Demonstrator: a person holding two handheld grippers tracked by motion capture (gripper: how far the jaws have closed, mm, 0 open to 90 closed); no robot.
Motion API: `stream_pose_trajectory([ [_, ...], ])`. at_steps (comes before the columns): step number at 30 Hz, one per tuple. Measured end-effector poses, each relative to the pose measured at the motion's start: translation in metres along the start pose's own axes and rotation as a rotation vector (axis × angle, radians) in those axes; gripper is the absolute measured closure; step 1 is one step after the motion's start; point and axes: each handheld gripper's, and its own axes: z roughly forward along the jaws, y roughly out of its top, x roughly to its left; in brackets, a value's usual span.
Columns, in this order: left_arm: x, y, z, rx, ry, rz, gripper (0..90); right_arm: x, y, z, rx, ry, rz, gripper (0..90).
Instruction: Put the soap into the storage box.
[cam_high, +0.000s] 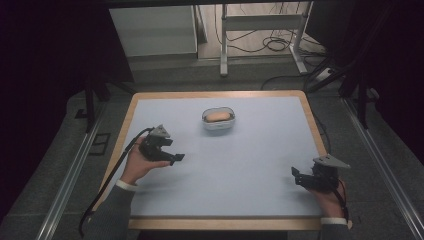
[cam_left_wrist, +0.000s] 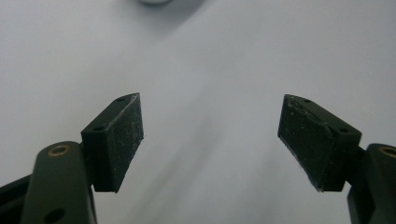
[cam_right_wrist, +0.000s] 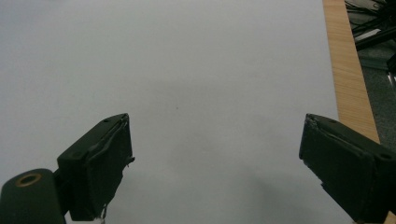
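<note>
Left gripper (cam_high: 176, 158): I hold it in my left hand (cam_high: 137, 166) over the left part of the tabletop (cam_high: 250, 165), its tip pointing right, across the pale sheet and toward the middle.
Left fingers (cam_left_wrist: 119, 140): apart, with a wide gap and nothing but bare sheet between the pads; they touch no object.
Left cable (cam_high: 107, 182): it trails from the gripper back along my forearm and off the near left edge.
Bowl (cam_high: 218, 120): a small white oval bowl on the far middle of the tabletop, well apart from both grippers, nearer my left one; in the left gripper view its rim (cam_left_wrist: 154, 2) just shows at the top edge, far beyond the fingers.
Contents: a tan, rounded piece (cam_high: 218, 116) lies inside the bowl; I cannot tell what it is.
Tabletop: a light blue-grey sheet with a wooden border (cam_high: 127, 120) showing around it.
Right gripper (cam_high: 295, 174): I hold it in my right hand (cam_high: 330, 196) at the near right corner, pointing left across the tabletop, a grey three-cornered plate (cam_high: 330, 161) on top.
Right fingers (cam_right_wrist: 100, 163): apart as well, wide open over bare sheet, clamped on nothing; the wooden border (cam_right_wrist: 348, 84) runs along the right of that view.
</note>
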Motion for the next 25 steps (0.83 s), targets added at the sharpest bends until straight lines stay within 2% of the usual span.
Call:
stream_pose_trajectory([
  [4,-0.003,-0.024,-0.006,-0.005,0.026,-0.027,22.1,0.001,0.001,0.000,-0.001,0.001,-0.003,9.2],
  [9,-0.005,-0.042,-0.008,-0.004,0.029,-0.042,21.6,0.004,0.002,0.000,0.000,0.008,-0.007,9.2],
  [17,-0.001,-0.045,-0.010,-0.026,0.036,-0.063,21.6,0.006,0.002,0.001,-0.001,0.012,-0.009,9.2],
  [23,0.000,-0.045,-0.002,-0.018,0.061,-0.045,18.8,0.008,0.002,0.000,-0.002,0.026,-0.017,9.2],
  [25,-0.001,-0.044,0.001,-0.017,0.056,-0.046,18.0,0.010,0.002,0.000,-0.006,0.036,-0.019,9.2],
])
